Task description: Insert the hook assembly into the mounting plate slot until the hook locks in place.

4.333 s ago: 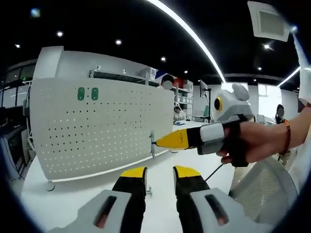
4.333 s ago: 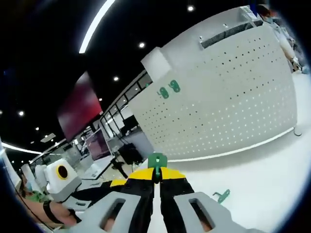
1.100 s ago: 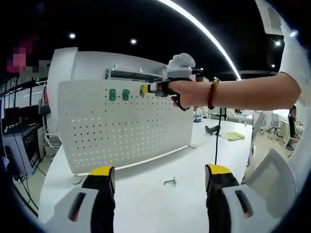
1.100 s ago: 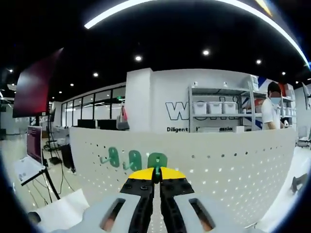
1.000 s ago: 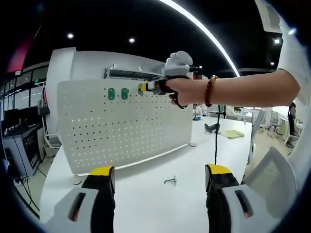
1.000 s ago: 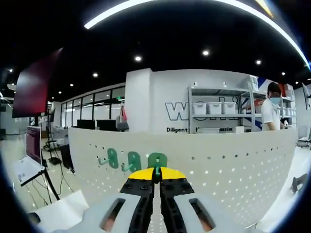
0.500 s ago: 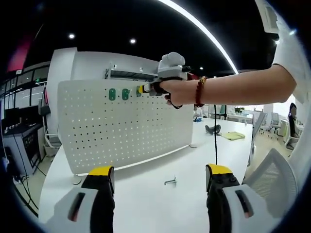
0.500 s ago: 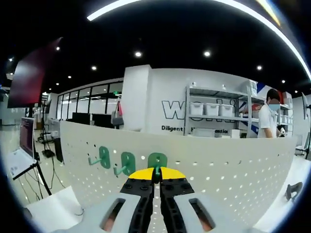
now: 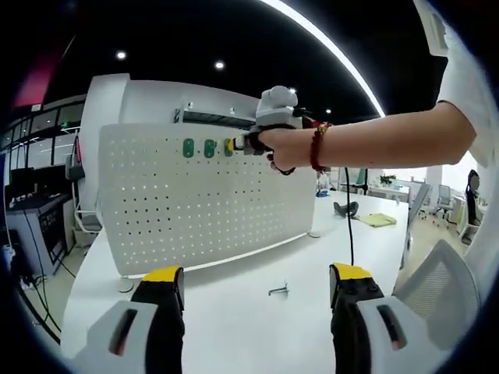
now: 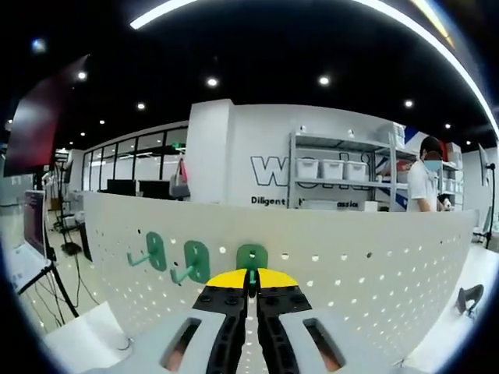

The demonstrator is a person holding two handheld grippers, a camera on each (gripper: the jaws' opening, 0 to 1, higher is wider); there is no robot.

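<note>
In the left gripper view the pegboard stood upright on the white table, and along its top row sat two green hooks already mounted. Just to their right, the right gripper was held up at that same row by the person's hand, its yellow tips at the board. Compared with half a second before, the tips had closed in a little on the second mounted hook, so the third one was being brought into the neighbouring slot. A spare metal hook lay on the table, well apart from the board. The left gripper hung low over the table with its jaws spread wide and nothing between them.

In the right gripper view, the two mounted hooks had slid further to the left than a moment earlier, and the board loomed closer. The right gripper had its jaws pressed together on the stem of the third hook, whose green plate lay against the board or very near it; I could not tell whether it had seated. By my reckoning the insertion was nearly done, with only the last push and lock left to make.
</note>
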